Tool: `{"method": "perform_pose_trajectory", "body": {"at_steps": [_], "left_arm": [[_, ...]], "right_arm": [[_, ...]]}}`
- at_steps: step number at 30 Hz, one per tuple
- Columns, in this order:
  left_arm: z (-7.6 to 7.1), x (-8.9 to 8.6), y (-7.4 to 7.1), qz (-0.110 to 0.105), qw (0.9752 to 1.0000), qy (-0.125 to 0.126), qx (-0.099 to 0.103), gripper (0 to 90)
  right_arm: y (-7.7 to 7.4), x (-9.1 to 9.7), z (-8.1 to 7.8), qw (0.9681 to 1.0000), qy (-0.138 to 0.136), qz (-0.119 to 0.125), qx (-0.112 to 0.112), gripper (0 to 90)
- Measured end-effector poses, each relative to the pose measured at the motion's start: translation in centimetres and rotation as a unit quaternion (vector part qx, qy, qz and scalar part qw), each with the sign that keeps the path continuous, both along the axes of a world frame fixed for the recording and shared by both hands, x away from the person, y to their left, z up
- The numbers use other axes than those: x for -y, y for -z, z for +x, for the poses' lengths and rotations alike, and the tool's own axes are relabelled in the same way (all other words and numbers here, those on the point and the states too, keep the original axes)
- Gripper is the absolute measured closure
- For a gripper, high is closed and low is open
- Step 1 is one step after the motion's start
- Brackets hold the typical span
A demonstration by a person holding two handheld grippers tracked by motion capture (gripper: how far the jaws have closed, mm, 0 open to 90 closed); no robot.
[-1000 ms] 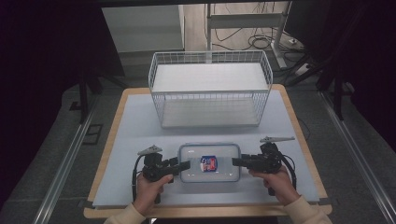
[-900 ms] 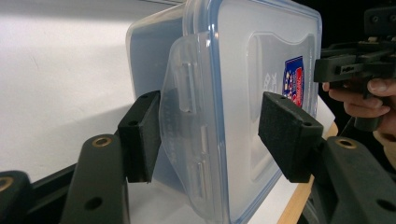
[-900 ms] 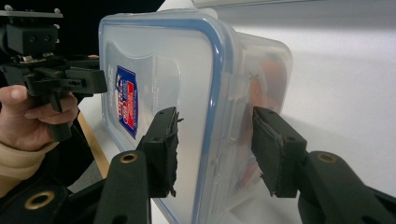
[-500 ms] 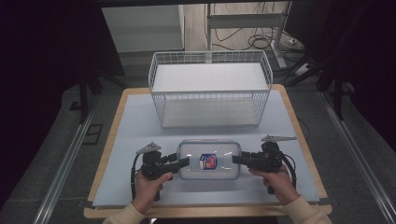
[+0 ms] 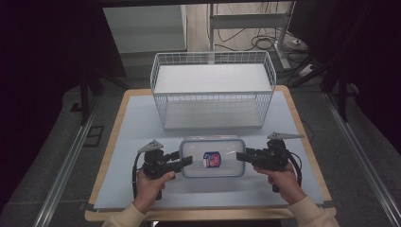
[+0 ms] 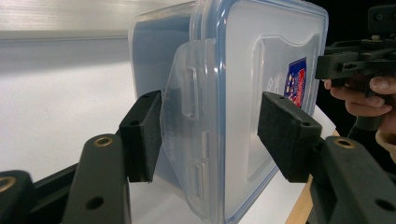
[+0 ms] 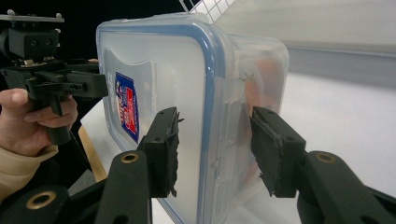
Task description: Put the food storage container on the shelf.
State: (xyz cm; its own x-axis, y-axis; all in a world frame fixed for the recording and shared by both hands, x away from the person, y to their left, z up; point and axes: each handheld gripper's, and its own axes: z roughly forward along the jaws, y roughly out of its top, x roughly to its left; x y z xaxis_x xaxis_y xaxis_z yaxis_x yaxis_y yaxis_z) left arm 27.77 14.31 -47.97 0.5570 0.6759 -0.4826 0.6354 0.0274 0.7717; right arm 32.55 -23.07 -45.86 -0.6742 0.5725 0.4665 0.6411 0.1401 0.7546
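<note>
Plastic container (image 5: 213, 157) – ends between both grippers' fingers (image 6: 140, 135), lid clips straddled

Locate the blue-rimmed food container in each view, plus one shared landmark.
High view: the container lies low centre on the table, in front of the wire basket.
Left gripper view: centre to right, its end clip between the jaws.
Right gripper view: centre-left, its end between the jaws.
Shared landmark: the blue-red lid sticker.
</note>
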Motion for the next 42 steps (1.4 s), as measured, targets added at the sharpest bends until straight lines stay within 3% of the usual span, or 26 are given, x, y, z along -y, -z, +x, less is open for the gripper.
{"method": "perform_pose_trajectory", "body": {"at_steps": [7, 16, 23, 42], "left_arm": [[0.8, 0.0, -0.6, -0.001, 1.0, 0.003, 0.005, 41.8], [1.3, -0.6, -1.8, -0.004, 0.9999, 0.001, 0.013, 41.7], [2.5, -0.4, -4.1, 0.002, 0.9996, 0.005, 0.029, 41.7], [5.3, -0.4, -9.4, -0.002, 0.9987, 0.007, 0.05, 41.8]], "right_arm": [[-1.1, 0.0, 0.5, 0.9998, 0.003, -0.005, 0.02, 52.9], [-2.5, -0.7, 1.1, 0.9996, 0.0, -0.01, 0.026, 52.9], [-4.3, -0.5, 1.9, 0.9993, 0.006, -0.001, 0.038, 52.9], [-9.5, -0.4, 4.0, 0.9977, 0.017, 0.005, 0.066, 52.8]]}}
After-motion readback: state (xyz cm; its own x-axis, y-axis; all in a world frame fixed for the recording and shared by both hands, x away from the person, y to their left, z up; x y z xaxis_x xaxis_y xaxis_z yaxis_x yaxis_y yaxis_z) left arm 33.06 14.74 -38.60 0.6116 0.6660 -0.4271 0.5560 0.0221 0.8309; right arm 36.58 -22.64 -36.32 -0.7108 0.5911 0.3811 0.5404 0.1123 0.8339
